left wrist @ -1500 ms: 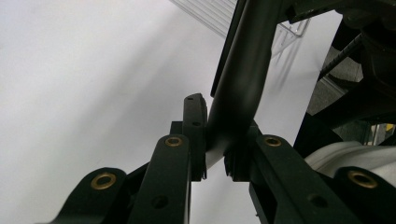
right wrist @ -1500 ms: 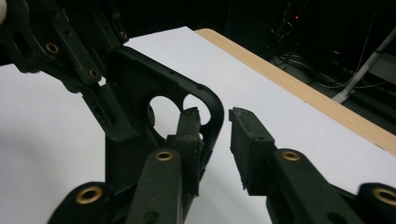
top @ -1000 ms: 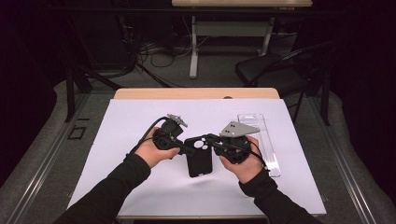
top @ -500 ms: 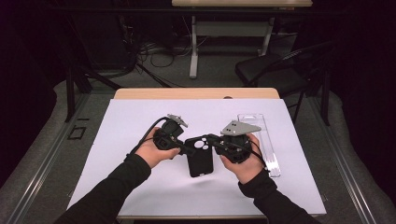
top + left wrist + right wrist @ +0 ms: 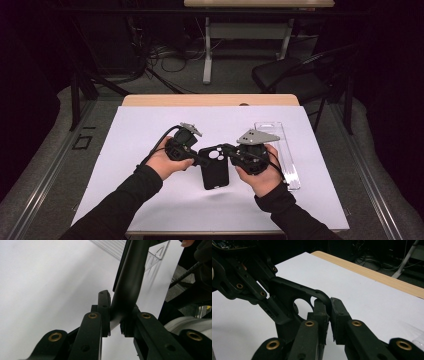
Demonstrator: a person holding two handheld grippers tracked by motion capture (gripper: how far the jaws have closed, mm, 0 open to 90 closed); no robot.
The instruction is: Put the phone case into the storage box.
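A black phone case (image 5: 215, 170) with a round camera opening hangs just above the white table, held between both grippers. My left gripper (image 5: 200, 159) is shut on its left edge; in the left gripper view the case (image 5: 128, 280) runs up and away from the pinching jaws of that gripper (image 5: 115, 315). My right gripper (image 5: 231, 153) is shut on the upper right edge. In the right gripper view its pads clamp the curved corner of the case (image 5: 287, 293), with the left gripper (image 5: 249, 287) gripping the far side.
A clear plastic tray (image 5: 280, 150) lies along the right side of the white table cover (image 5: 150, 125), close to the right hand. Behind the table's wooden back edge (image 5: 210, 100) stand a black chair (image 5: 295, 75) and a desk leg among cables.
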